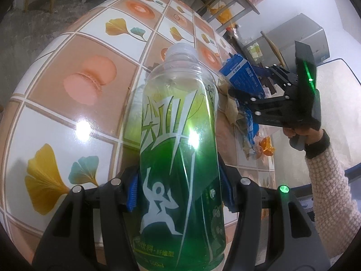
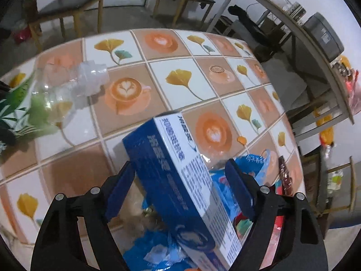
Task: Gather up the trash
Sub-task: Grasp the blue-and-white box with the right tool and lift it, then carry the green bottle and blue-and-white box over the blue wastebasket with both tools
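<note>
Both views: bottle (image 1: 180,158); blue pads (image 2: 121,187) straddling box (image 2: 180,176).

Room: wide open left + far side, jammed at right edge.
Tiled surface (image 2: 187,83) bare across its middle and far part, free passage there. Green bottle (image 1: 180,153) fills the left gripper (image 1: 180,194) jaws, blocks straight ahead. Blue box (image 2: 180,176) sits between the right gripper (image 2: 180,187) jaws; wrapper pile (image 1: 246,122) crowds surface beneath it. Chairs (image 2: 67,4) + shelf (image 2: 315,52) ring the far edge.
</note>
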Available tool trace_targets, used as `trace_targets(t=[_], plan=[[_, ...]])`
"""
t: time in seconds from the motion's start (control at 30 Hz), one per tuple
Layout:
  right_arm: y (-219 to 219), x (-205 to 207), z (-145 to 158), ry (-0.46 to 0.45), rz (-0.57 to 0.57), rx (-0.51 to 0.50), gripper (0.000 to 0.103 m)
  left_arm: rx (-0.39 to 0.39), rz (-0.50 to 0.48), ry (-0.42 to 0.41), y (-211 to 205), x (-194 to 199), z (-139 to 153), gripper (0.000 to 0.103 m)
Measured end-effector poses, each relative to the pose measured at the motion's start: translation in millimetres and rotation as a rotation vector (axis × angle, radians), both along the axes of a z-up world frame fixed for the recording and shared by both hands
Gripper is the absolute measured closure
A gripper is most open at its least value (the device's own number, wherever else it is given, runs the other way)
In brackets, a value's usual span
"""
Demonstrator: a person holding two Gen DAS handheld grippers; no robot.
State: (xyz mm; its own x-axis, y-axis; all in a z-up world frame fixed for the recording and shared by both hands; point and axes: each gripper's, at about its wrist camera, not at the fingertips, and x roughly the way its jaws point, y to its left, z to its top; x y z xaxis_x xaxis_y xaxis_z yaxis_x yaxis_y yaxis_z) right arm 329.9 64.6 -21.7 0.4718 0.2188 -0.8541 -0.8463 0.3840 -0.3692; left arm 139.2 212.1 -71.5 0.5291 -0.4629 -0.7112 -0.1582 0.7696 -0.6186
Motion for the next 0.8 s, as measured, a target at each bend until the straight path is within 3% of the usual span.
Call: trace_targets(t=[0.07,0.13,0.33,0.5,0.8], plan=[[3,-2,-4,-0.032,-0.009,-0.009,0.029,-0.003,0.004,-0.002,1,-1,0,0.049],[5,-2,-8,-0.049,-0.023,-0.016,0.041,-0.008,0.01,-0.004,1,-2,-1,0.049],[1,-6,2,-0.113,-0.062,0.024,0.043,-0.009,0.023,-0.012,4,-8,1,0.049],[-22,-10,38,-0.161,-0.125,0.123,0.046,-0.005,0.036,-0.026,5,-13,4,0.049],[-99,-15,109,-0.203,-0.34,0.387,0.048,-0.009,0.047,-0.065,4,-23,12,0.049]])
